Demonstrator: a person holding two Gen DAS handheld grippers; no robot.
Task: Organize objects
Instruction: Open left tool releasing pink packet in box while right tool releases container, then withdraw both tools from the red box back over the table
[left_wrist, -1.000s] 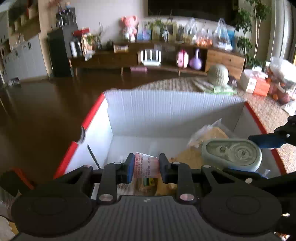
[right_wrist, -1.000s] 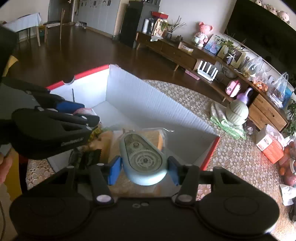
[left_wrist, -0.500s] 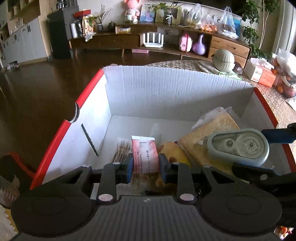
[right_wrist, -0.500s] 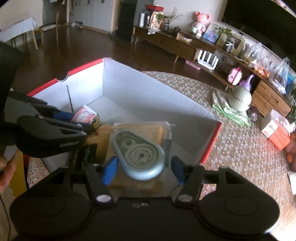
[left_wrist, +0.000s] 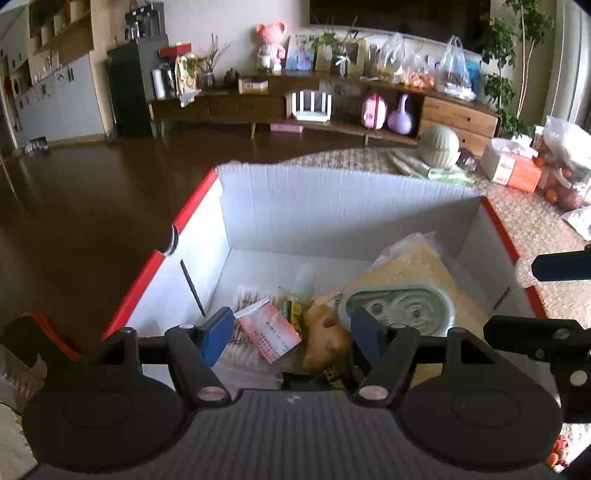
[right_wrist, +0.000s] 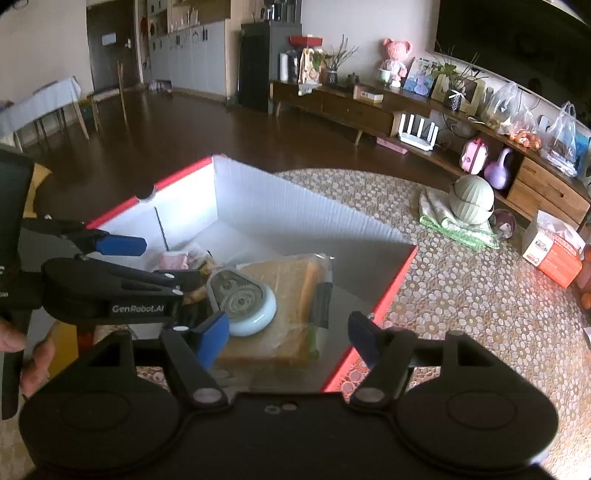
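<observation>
A white box with red rims stands on the table. In it lie a pink packet, a yellow lump and a pale green tape dispenser. The dispenser rests on a bagged loaf. My left gripper hangs open over the packet and holds nothing. My right gripper is open too, just behind the dispenser, with its left pad close to it. The left gripper's blue pad shows at the left of the right wrist view.
A patterned tablecloth covers the table right of the box. On it are a green lidded bowl on a towel and an orange tissue box. A hand grips the left tool. Dark floor lies beyond.
My left gripper opened and let the pink packet drop into the box. My right gripper opened wider and drew back, leaving the tape dispenser on the bagged loaf.
</observation>
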